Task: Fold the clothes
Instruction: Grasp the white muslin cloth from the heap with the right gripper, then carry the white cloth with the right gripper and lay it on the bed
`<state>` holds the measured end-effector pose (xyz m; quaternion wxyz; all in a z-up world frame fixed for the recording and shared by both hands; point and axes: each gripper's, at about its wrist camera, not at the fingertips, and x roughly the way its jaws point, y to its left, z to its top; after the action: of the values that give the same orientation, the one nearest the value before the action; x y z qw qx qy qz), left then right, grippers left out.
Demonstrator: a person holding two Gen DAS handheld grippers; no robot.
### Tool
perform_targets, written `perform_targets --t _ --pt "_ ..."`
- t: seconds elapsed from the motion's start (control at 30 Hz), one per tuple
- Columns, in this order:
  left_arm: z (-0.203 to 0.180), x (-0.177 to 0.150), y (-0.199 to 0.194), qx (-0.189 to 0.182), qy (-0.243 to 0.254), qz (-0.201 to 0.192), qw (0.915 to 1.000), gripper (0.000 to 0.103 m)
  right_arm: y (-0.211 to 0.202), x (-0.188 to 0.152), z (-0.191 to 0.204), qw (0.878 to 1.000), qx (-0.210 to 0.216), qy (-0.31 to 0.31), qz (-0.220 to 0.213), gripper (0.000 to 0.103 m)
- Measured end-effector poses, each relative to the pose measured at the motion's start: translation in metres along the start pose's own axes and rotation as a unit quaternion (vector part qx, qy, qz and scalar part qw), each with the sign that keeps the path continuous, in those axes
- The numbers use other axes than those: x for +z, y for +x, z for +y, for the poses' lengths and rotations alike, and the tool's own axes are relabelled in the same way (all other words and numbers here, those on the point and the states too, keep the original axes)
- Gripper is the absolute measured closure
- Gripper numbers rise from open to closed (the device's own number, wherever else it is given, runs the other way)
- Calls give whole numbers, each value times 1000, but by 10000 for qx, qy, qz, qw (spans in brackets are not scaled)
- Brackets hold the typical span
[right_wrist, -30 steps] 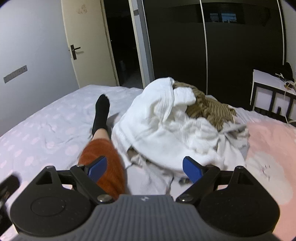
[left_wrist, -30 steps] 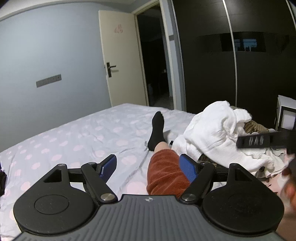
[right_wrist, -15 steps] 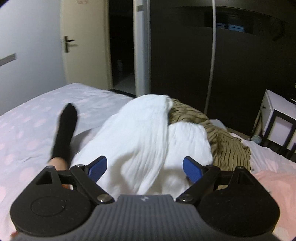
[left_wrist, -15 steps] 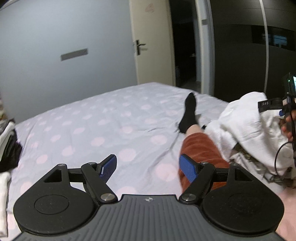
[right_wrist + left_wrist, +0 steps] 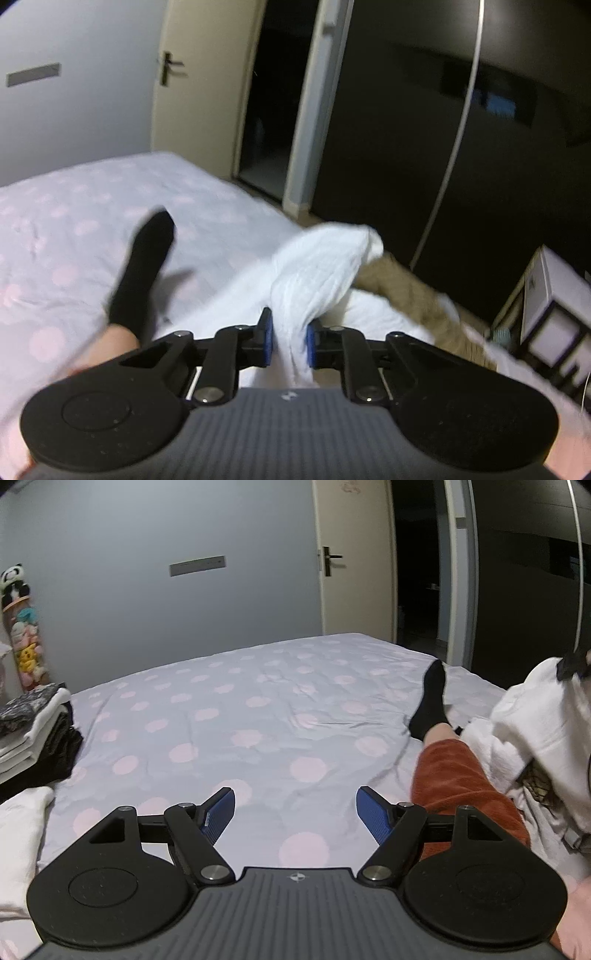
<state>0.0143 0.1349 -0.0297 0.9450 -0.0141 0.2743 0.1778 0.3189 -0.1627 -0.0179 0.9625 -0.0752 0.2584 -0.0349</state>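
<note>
A dim bedroom: a bed (image 5: 258, 716) in a pale dotted cover fills the left wrist view, with a stack of folded clothes (image 5: 33, 731) at its left edge. The left gripper (image 5: 295, 810) hovers over bare cover, spread wide and holding nothing. The right wrist view is blurred. There the right gripper (image 5: 289, 341) is closing, its blue pads squeezing a fold of the white garment (image 5: 317, 266) pulled from the pile beside the person's leg (image 5: 142, 266). To do this well, pinch near an edge and lift it clear of the brown garment (image 5: 399, 291) underneath.
</note>
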Motion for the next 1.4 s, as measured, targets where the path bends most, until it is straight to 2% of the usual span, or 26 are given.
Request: perform_targets --t 0.2,0.33,0.43,0.5,0.63,0.77,0.93,1.07,1.23,1.3,1.4 --pt "22 2 -3 255 -272 48 9993 19 -61 67 29 9941 445 -188 -969 87" --pt "42 5 -6 505 -474 93 9976 21 -127 104 70 9779 1126 -520 -1682 87" --pt "61 8 -13 775 -602 51 9952 21 -181 117 107 9562 1770 -874 -2160 87" --pt "74 10 -19 988 -684 -1 9928 21 -216 118 134 9376 2276 -1113 -2382 87" --pt "101 10 -30 1277 -907 -68 9876 21 -267 96 190 8976 3305 -1578 -2455 87" --pt "127 1 -33 1509 -1105 60 9823 21 -284 40 246 8654 4085 -2087 -2015 87" --pt "152 -19 -26 1692 -1284 444 9762 21 -262 -65 299 8332 4784 -2628 -893 87" --pt "169 -37 -17 1737 -1472 754 9708 21 -249 -135 314 8112 5081 -2891 -116 87" --pt "174 -56 -5 1518 -1571 1103 9696 21 -244 -188 333 7849 5242 -3258 549 87" --pt "172 -63 1 1417 -1550 1252 9697 21 -241 -210 334 7704 5314 -3424 827 86" --pt "169 -71 7 1299 -1529 1421 9693 21 -240 -227 337 7553 5439 -3471 1148 86"
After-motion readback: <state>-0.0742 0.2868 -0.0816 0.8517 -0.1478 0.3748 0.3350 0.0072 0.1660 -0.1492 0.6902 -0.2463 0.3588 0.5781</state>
